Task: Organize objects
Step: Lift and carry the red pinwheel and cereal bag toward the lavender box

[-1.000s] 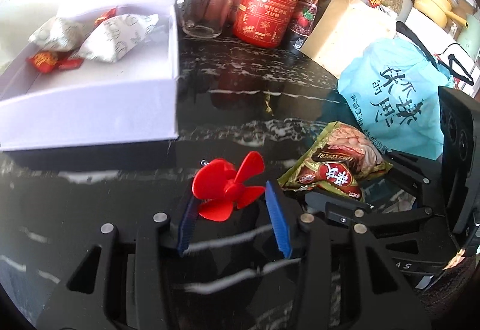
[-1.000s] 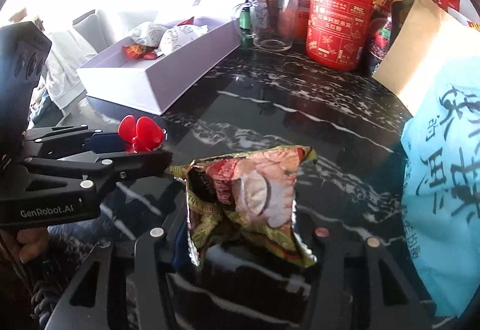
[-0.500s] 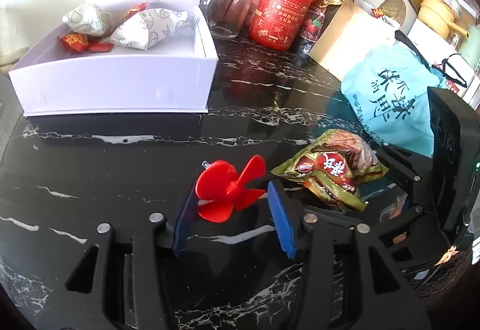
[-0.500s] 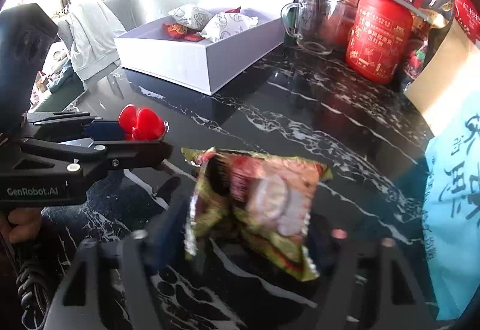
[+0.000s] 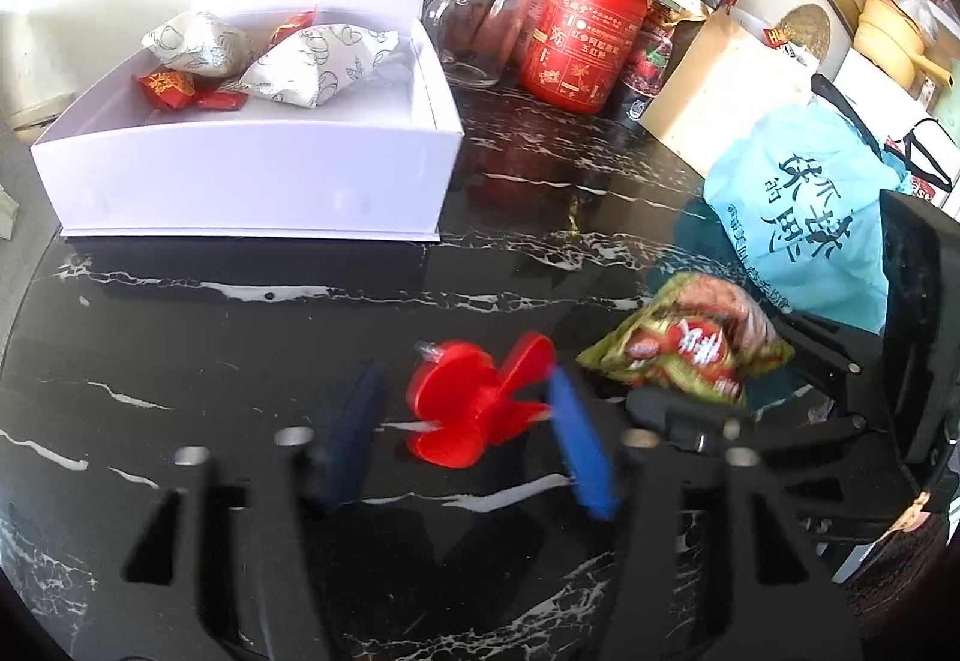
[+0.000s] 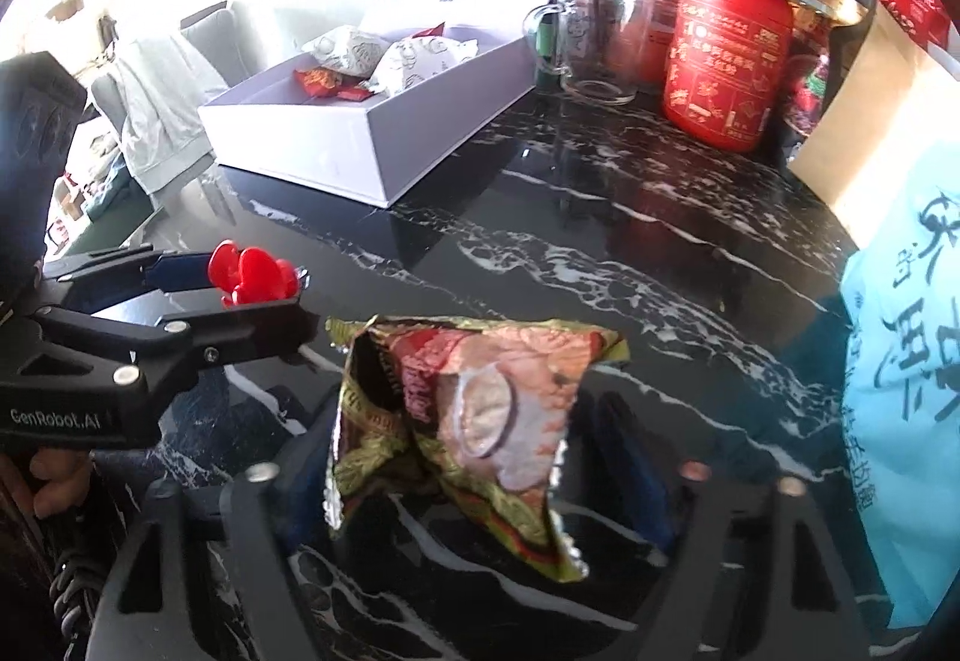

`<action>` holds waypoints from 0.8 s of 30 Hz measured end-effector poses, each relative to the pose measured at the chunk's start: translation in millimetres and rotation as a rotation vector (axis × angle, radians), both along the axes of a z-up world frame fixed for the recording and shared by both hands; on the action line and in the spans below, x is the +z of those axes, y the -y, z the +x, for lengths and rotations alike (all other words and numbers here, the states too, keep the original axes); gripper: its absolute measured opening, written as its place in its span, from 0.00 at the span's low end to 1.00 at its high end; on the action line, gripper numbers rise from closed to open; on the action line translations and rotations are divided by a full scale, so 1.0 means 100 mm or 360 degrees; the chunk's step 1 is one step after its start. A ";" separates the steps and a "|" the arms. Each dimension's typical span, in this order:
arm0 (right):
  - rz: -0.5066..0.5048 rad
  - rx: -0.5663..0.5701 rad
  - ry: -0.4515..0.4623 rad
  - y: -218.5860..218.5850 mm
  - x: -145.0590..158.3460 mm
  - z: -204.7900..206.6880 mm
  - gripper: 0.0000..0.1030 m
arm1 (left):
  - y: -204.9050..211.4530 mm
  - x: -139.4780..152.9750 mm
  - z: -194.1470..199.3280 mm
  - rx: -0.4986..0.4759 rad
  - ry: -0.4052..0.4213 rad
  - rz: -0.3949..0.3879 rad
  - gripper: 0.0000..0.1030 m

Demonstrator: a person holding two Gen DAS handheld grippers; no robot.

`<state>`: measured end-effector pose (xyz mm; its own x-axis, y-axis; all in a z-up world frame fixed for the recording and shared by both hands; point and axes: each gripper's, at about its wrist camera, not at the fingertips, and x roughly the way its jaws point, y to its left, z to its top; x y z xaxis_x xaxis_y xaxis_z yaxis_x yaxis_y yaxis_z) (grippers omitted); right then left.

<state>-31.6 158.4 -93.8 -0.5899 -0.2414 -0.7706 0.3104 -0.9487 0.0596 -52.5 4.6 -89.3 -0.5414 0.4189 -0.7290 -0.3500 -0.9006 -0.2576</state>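
While both hands carry something, the step in hand looks like bringing the two finds over to the white box point(image 5: 252, 175) and dropping them in, and doing it well means keeping each grip firm until the load is past the near wall, then lowering it into the bare floor at the box's right end, clear of the packets already lying there.

The left gripper point(image 5: 468, 439) has its blue pads set narrowly and its jaws are closing; the red propeller toy point(image 5: 474, 403) sits between them, its right blade against the right pad. Whether the left pad also presses on it I cannot tell, since that side is blurred.

The right gripper point(image 6: 474, 457) is likewise narrowing its jaws around the snack packet point(image 6: 468, 421), a crumpled green and red foil bag that hangs between the fingers clear of the tabletop point(image 6: 600, 253), so it appears to be held.

The box stands at the tabletop's far left corner, open. A glass mug point(image 6: 591, 42) and a red canister point(image 6: 726, 54) stand along the far edge just beside it, and a blue bag point(image 6: 906, 361) fills the right edge; the approach should keep wide of the mug.
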 end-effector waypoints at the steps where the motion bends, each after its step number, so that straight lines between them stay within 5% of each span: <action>1: -0.0001 -0.0001 -0.0006 0.00 0.00 0.00 0.52 | 0.01 0.00 0.00 0.0001 0.0001 -0.0002 0.40; 10: -0.0034 0.0038 -0.0018 0.06 0.09 0.02 0.50 | 0.11 0.06 0.00 0.0021 0.0089 0.0016 0.39; 24: 0.0026 0.0193 -0.0125 0.46 0.64 -0.06 0.50 | 0.45 0.64 -0.02 0.0167 0.0021 -0.0072 0.39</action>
<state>-37.4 112.9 -29.3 -0.6160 -0.3021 -0.7275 0.4259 -0.9047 0.0151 -54.6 -40.6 -25.2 -0.5708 0.3268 -0.7533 -0.2498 -0.9430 -0.2198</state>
